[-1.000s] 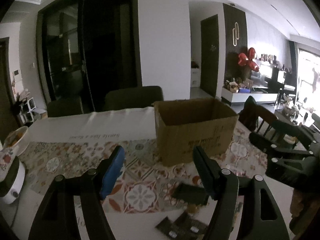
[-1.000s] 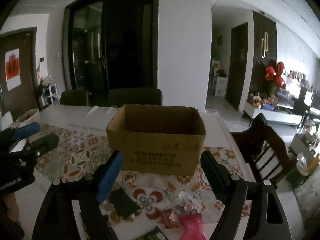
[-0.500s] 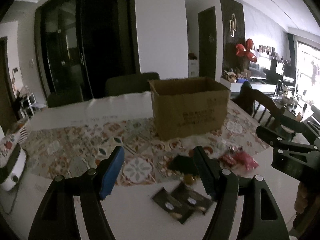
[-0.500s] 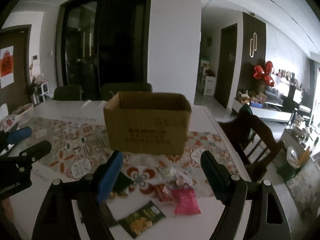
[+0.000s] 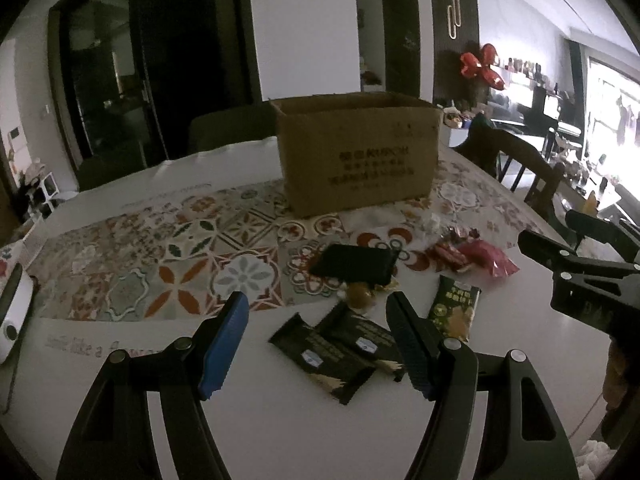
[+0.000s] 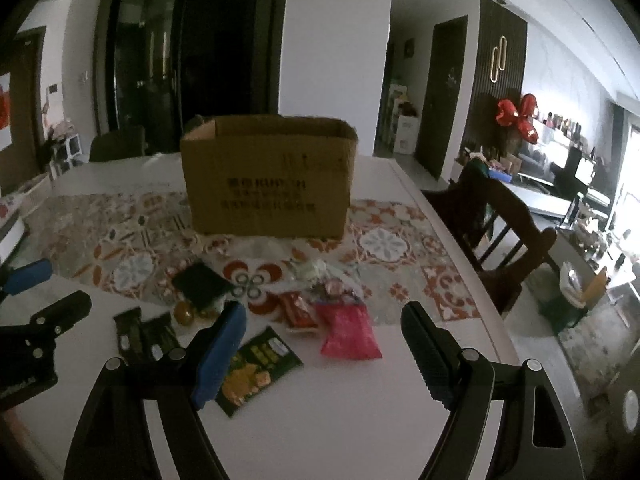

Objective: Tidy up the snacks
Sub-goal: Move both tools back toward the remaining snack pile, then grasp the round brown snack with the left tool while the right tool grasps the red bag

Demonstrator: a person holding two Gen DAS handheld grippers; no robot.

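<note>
None of the snacks are being held yet. From the left wrist, the left tongs (image 5: 316, 340) are hanging released above two dark wrappers (image 5: 336, 348), the cardboard box (image 5: 356, 156) behind. From the right wrist, right tongs (image 6: 324, 350) are gaping over pink packet (image 6: 350, 336) and green packet (image 6: 256, 364); both views are now tilting down from a second ago, showing more desk (image 6: 360, 420).

Change record: both views now sit farther back from the open brown cardboard box (image 5: 356, 152), which appears smaller and higher than a second ago. Newly exposed near the bench's front edge: two black snack bars (image 5: 336, 344), green snack packet (image 6: 256, 364), pink snack pouch (image 6: 350, 334). Left hand-held gripper (image 5: 316, 344) and right hand-held gripper (image 6: 324, 354) have drawn back, jaws spread wide.
</note>
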